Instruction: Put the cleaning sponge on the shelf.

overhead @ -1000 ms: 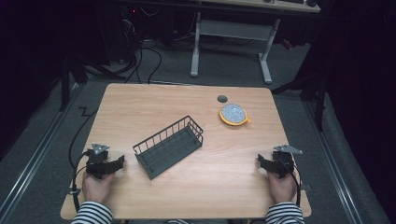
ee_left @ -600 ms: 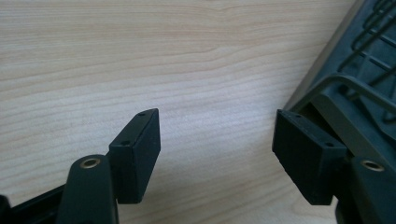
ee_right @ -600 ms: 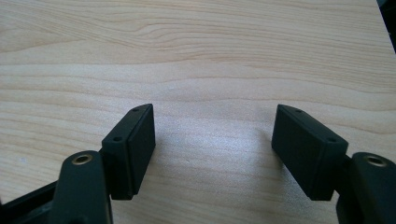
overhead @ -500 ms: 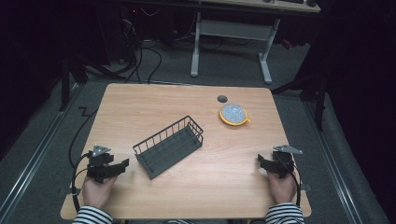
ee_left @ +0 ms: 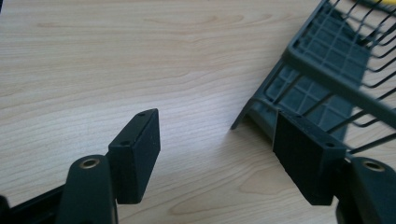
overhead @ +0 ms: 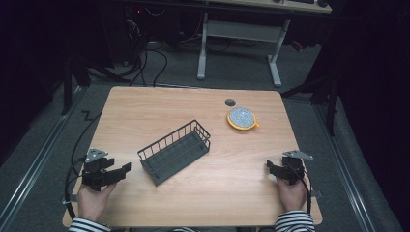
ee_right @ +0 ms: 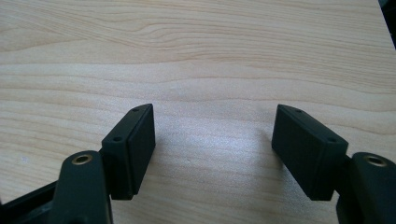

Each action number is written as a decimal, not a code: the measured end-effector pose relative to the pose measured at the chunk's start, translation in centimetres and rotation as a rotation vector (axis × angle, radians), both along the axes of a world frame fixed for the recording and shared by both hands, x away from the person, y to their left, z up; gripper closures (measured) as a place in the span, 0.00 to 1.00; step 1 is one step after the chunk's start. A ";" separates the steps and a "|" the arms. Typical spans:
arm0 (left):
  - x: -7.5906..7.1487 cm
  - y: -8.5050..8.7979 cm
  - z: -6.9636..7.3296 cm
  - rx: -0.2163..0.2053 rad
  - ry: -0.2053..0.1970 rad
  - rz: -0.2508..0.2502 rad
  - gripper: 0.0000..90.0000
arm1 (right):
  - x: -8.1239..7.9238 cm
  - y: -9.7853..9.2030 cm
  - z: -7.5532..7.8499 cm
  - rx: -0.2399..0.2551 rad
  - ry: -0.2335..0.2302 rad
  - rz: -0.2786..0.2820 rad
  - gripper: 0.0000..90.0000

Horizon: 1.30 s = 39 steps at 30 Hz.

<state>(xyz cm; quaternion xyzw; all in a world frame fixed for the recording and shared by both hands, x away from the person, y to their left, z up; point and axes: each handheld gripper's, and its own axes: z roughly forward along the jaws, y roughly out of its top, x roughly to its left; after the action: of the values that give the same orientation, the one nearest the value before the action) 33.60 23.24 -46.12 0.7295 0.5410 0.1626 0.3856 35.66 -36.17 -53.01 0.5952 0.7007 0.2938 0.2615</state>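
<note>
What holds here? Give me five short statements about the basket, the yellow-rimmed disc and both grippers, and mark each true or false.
1. The wire basket is empty. True.
2. The left gripper is shut on the basket's rim. False: its jaws stand apart with bare table between them, and the basket lies just ahead.
3. The yellow-rimmed disc lies inside the basket. False: it sits on the wooden table, beyond the basket toward the far right.
4. The right gripper is open and holds nothing. True.
5. A small dark round hole sits on the table near the disc. True.
</note>
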 end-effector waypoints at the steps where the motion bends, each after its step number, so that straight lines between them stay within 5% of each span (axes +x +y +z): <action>1: 0.0 0.0 0.2 -0.005 -0.002 -0.002 0.36 | 0.0 0.0 0.0 0.001 0.001 0.000 0.34; 19: 0.8 -3.5 3.0 0.002 0.020 -0.113 0.32 | 0.0 0.0 0.0 0.000 0.000 0.003 0.34; 30: 1.2 -5.9 2.8 0.081 0.016 -0.151 0.33 | 0.0 0.0 0.0 0.001 0.001 0.005 0.34; 36: 1.5 -6.4 2.6 0.088 0.032 -0.162 0.35 | 0.0 0.1 0.0 0.001 0.001 0.006 0.34; 39: 1.6 -6.8 2.4 0.136 0.010 -0.164 0.36 | 0.0 0.1 0.0 0.001 0.001 0.006 0.34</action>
<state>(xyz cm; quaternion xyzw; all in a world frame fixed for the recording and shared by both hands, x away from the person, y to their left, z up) 35.19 16.47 -43.72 0.7966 0.4693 0.1634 0.3443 35.62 -36.12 -53.00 0.5935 0.7024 0.2944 0.2602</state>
